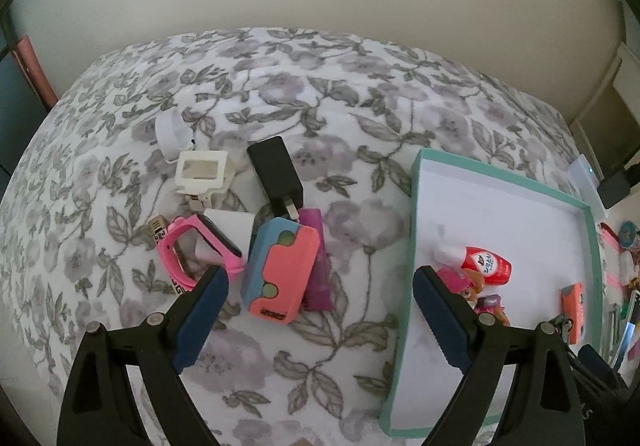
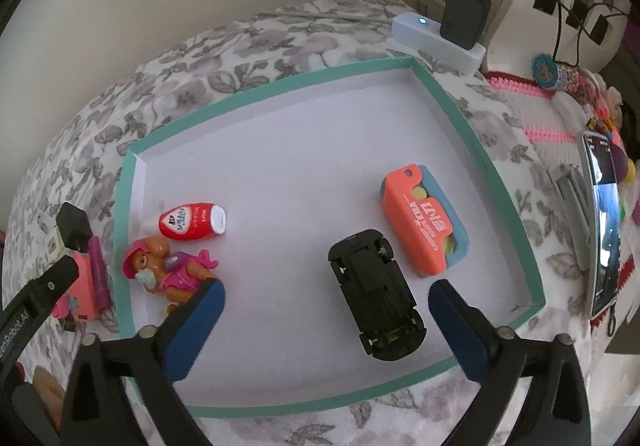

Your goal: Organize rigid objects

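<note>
A teal-rimmed white tray (image 2: pixel 476 149) lies on the floral bedspread; it also shows in the left wrist view (image 1: pixel 416 205). In it lie a red bottle (image 2: pixel 192 224), a pink toy figure (image 2: pixel 168 266), an upturned black toy car (image 2: pixel 376 292) and an orange-and-blue case (image 2: pixel 424 219). My right gripper (image 2: pixel 326 300) is open and empty above the tray, the car between its fingers. My left gripper (image 1: pixel 320 288) is open and empty above the bedspread, just short of a second orange-and-blue case (image 1: pixel 282 272). Beside it lie a pink watch (image 1: pixel 196 252), a purple bar (image 1: pixel 316 266), a black charger (image 1: pixel 276 171) and white plastic pieces (image 1: pixel 202 171).
A white power strip (image 2: pixel 436 41) with a black adapter (image 2: pixel 464 19) sits beyond the tray's far right corner. A phone (image 2: pixel 602 221) and small toys lie on a crocheted mat to the right. A wall stands behind the bed.
</note>
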`<action>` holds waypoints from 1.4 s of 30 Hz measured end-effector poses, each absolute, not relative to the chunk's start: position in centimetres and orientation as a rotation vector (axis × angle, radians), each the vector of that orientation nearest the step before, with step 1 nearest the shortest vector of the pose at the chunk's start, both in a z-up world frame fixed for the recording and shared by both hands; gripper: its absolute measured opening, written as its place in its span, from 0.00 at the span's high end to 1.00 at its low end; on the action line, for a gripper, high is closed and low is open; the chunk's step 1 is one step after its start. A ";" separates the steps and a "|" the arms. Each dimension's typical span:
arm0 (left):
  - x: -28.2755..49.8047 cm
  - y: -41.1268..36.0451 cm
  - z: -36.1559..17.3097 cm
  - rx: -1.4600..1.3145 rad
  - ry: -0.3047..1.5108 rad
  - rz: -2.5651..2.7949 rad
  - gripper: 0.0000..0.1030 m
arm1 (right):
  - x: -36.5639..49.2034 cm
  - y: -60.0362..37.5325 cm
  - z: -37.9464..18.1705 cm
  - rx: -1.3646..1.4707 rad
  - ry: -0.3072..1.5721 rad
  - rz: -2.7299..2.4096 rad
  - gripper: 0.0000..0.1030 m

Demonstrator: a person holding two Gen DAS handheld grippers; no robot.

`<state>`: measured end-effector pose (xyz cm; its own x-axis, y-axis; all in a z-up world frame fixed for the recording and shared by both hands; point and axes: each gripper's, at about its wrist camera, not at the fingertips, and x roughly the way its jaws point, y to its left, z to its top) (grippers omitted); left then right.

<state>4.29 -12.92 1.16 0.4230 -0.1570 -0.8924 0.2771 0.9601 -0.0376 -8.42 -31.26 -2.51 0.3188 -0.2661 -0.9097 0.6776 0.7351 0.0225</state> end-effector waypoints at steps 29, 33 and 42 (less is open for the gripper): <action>10.8 -1.9 4.4 -0.099 1.004 -0.062 0.09 | -4.3 -26.9 3.8 0.403 0.822 -0.498 0.00; 11.6 -1.0 3.2 -0.082 1.064 -0.039 0.09 | -1.7 -24.2 3.1 0.376 0.864 -0.406 0.00; 12.9 1.6 0.4 -0.111 1.167 0.023 0.09 | 3.2 -18.8 -0.4 0.305 0.998 -0.275 0.00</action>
<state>12.88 1.58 0.37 0.3934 -0.0392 -0.9185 -0.0762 0.9943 -0.0751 3.17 -18.77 -0.43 0.5142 -0.0867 -0.8533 0.3628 0.9235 0.1248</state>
